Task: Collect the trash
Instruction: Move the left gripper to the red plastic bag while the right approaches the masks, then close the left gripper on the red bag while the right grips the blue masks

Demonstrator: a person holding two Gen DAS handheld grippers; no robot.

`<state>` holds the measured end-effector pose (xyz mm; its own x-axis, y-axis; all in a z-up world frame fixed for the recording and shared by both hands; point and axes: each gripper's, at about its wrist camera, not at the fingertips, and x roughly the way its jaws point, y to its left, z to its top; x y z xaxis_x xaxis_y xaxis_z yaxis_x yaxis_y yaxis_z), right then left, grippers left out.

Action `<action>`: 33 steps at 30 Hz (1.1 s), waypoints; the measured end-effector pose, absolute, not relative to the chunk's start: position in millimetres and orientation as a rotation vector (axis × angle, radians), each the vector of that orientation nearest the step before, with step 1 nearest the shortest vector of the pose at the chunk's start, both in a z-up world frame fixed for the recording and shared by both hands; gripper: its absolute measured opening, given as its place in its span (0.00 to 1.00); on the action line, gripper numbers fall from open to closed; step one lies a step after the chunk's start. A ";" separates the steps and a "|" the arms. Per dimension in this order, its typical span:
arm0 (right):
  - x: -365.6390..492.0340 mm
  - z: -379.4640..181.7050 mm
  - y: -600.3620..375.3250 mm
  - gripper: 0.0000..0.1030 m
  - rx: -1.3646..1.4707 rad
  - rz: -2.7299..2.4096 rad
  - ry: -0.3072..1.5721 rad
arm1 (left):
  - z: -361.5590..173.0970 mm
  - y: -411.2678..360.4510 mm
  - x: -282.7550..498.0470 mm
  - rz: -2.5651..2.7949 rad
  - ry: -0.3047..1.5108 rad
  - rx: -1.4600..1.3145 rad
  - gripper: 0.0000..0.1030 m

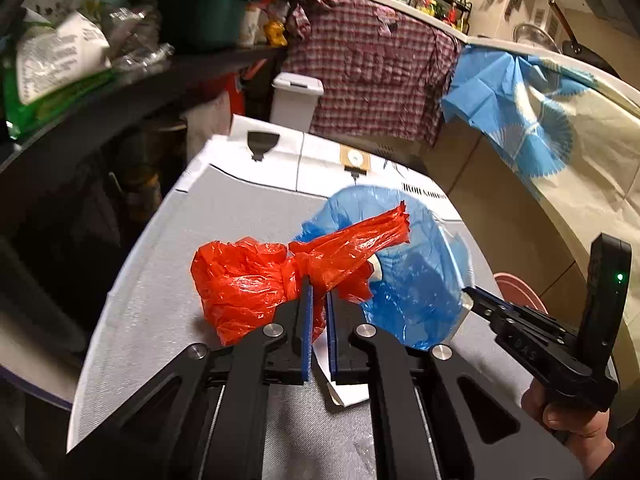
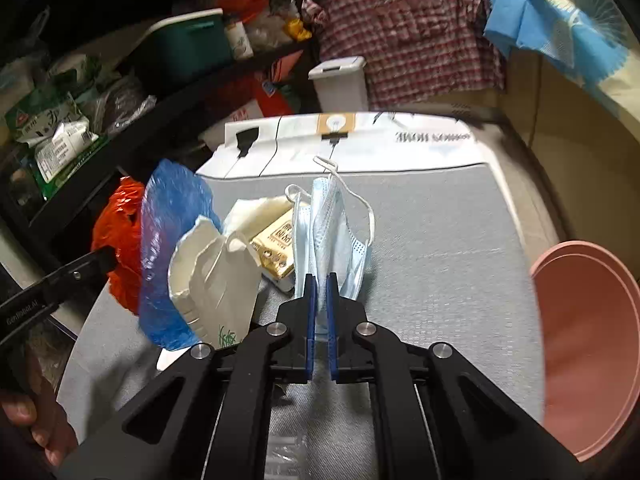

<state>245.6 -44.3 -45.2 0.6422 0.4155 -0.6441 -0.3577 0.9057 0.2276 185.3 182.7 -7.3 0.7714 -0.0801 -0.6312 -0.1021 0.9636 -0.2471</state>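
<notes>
Readable markings

My right tool [image 1: 520,350] bears "DAS"; my left tool [image 2: 24,314] reads "GenRobot.AI". The white bag [image 2: 400,136] at the desk's far edge shows upside-down "HOME"; other print is illegible.

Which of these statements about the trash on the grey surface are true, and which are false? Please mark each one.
1. The left gripper is shut on the red plastic bag. True.
2. The right gripper holds the white paper cup. False: it is shut on the light blue face mask; the crushed white cup lies beside it.
3. A pink basin shows at the right edge of the right wrist view. True.
4. The blue plastic bag lies to the left of the red bag in the left wrist view. False: it lies to the right.
5. The checked cloth in the background is green. False: it is red and white.
</notes>
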 end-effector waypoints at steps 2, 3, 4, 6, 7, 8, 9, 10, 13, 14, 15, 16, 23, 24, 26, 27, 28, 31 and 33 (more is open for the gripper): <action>240.3 -40.0 -49.0 0.05 0.085 0.435 0.741 | -1.3 183.9 180.2 0.024 0.676 -0.275 0.06; 238.4 -38.5 -50.4 0.05 0.085 0.434 0.738 | 2.2 184.7 177.1 0.030 0.667 -0.276 0.06; 235.3 -36.2 -52.3 0.05 0.084 0.432 0.732 | 4.2 185.5 175.7 0.032 0.664 -0.278 0.06; 230.3 -32.6 -55.2 0.05 0.080 0.430 0.723 | 8.2 185.6 171.8 0.032 0.659 -0.285 0.06; 227.5 -30.8 -57.0 0.05 0.079 0.429 0.718 | 9.9 183.9 169.9 0.033 0.657 -0.284 0.06; 225.5 -29.5 -58.3 0.05 0.078 0.428 0.716 | 12.1 182.3 167.5 0.033 0.653 -0.280 0.06; 223.3 -27.5 -60.2 0.05 0.078 0.426 0.712 | 13.4 181.5 164.9 0.032 0.650 -0.275 0.06; 220.9 -26.3 -62.5 0.05 0.079 0.424 0.709 | 15.2 180.1 162.8 0.032 0.646 -0.272 0.06; 213.0 -20.4 -69.8 0.05 0.084 0.416 0.695 | 19.7 175.7 156.8 0.031 0.638 -0.262 0.06; 210.6 -19.0 -71.4 0.05 0.084 0.414 0.691 | 21.6 173.6 154.6 0.030 0.635 -0.257 0.06; 207.7 -16.5 -73.2 0.05 0.084 0.411 0.685 | 22.7 172.0 153.0 0.029 0.632 -0.253 0.06; 205.1 -14.4 -74.8 0.05 0.085 0.408 0.680 | 24.3 169.6 151.0 0.027 0.629 -0.247 0.06; 182.2 6.4 -91.2 0.05 0.081 0.387 0.629 | 35.1 155.0 137.2 0.016 0.607 -0.218 0.06; 178.0 11.1 -93.7 0.05 0.074 0.384 0.615 | 36.5 153.2 135.2 0.015 0.604 -0.215 0.06; 170.4 18.2 -98.9 0.05 0.061 0.376 0.595 | 39.7 149.1 131.4 0.012 0.598 -0.210 0.06; 168.1 19.5 -101.3 0.05 0.058 0.372 0.592 | 41.3 147.2 129.0 0.009 0.596 -0.208 0.06; 166.4 21.1 -103.8 0.05 0.056 0.368 0.592 | 42.8 145.4 127.1 0.008 0.593 -0.208 0.06; 161.6 28.0 -112.7 0.05 0.059 0.355 0.593 | 46.3 141.0 121.4 -0.001 0.586 -0.202 0.06; 158.7 32.9 -117.6 0.05 0.061 0.348 0.587 | 48.6 138.1 118.3 -0.007 0.583 -0.200 0.06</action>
<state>158.7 -117.6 32.9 0.7759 0.3390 -0.5320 -0.3044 0.9399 0.1549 118.3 138.1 48.6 0.8352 -0.0630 -0.5463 -0.0500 0.9806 -0.1895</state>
